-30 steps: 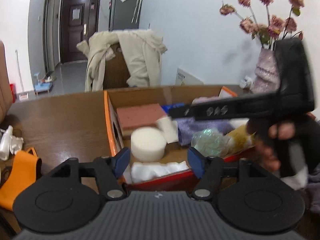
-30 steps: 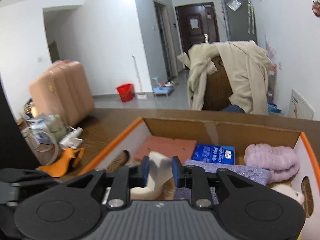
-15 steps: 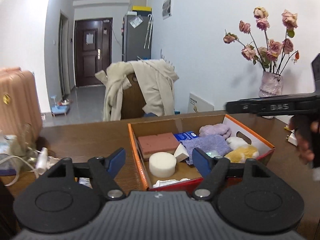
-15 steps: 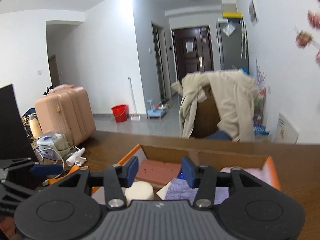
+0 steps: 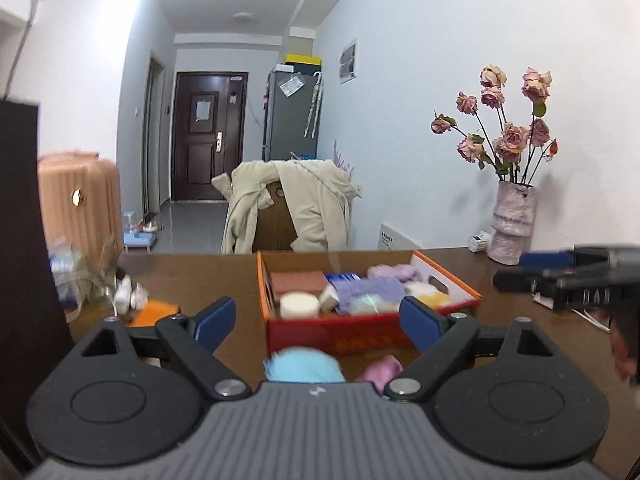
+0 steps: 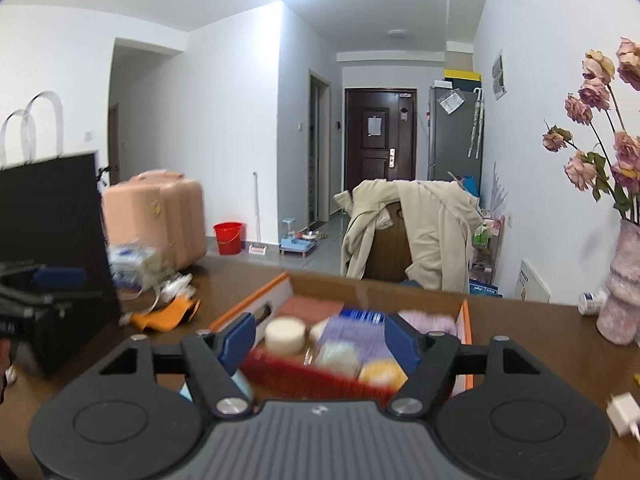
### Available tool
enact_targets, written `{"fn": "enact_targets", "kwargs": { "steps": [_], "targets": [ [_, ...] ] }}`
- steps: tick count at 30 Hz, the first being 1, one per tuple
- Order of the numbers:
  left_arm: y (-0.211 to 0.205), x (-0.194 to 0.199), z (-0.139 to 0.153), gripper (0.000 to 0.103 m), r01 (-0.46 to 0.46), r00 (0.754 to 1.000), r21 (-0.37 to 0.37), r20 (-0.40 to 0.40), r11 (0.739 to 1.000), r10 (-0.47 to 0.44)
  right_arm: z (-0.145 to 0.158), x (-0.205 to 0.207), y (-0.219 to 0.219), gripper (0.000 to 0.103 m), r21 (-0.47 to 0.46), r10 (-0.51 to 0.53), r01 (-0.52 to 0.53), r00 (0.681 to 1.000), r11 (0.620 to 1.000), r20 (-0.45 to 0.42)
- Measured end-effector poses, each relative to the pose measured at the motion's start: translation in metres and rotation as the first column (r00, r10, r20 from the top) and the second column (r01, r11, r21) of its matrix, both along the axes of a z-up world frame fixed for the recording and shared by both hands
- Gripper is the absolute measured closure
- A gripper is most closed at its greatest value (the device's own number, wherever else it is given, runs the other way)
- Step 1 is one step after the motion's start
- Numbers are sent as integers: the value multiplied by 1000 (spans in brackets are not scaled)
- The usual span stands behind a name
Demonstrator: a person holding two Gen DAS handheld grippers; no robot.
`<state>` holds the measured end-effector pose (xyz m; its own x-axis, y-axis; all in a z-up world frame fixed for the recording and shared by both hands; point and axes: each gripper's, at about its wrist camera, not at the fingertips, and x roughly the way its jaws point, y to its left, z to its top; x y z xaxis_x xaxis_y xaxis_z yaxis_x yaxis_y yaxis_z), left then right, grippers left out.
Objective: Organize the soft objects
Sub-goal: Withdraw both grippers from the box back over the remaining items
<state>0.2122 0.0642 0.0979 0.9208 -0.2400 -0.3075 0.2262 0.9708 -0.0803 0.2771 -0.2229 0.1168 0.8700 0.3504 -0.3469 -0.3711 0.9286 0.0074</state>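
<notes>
An orange-edged cardboard box (image 5: 372,332) stands on the brown table, holding a white round sponge (image 5: 299,305), a pink sponge block (image 5: 298,281), purple cloth (image 5: 368,290) and plush toys. It also shows in the right wrist view (image 6: 466,328). A light blue fluffy item (image 5: 304,366) and a pink soft item (image 5: 382,368) lie on the table in front of the box, just beyond my left gripper (image 5: 316,322), which is open and empty. My right gripper (image 6: 318,338) is open and empty, back from the box; it shows at the right edge of the left wrist view (image 5: 560,276).
A vase of dried roses (image 5: 514,216) stands at the table's back right. An orange cloth (image 6: 168,316) and plastic-wrapped clutter (image 6: 136,264) lie at the left. A black bag (image 6: 52,256) stands at the left edge. A chair draped with a beige coat (image 5: 292,208) is behind the table.
Both grippers have pulled back and up from the box. The right gripper let go of the white sponge wedge in the box and opened wide. The blue and pink items came into view.
</notes>
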Motion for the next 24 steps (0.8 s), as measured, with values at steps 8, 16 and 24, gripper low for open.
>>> {"fn": "enact_targets", "kwargs": {
  "steps": [8, 16, 24],
  "targets": [
    [-9, -47, -45, 8, -44, 991, 12, -125, 999, 45, -59, -84, 0, 23, 23, -5, 6, 1000, 1000, -19],
    [-8, -66, -48, 7, -50, 991, 19, -121, 999, 52, -81, -113, 2, 21, -16, -18, 16, 996, 1000, -87],
    [-16, -40, -60, 7, -44, 982, -40, -184, 998, 36, -83, -105, 1, 21, -3, -23, 23, 995, 1000, -101]
  ]
}}
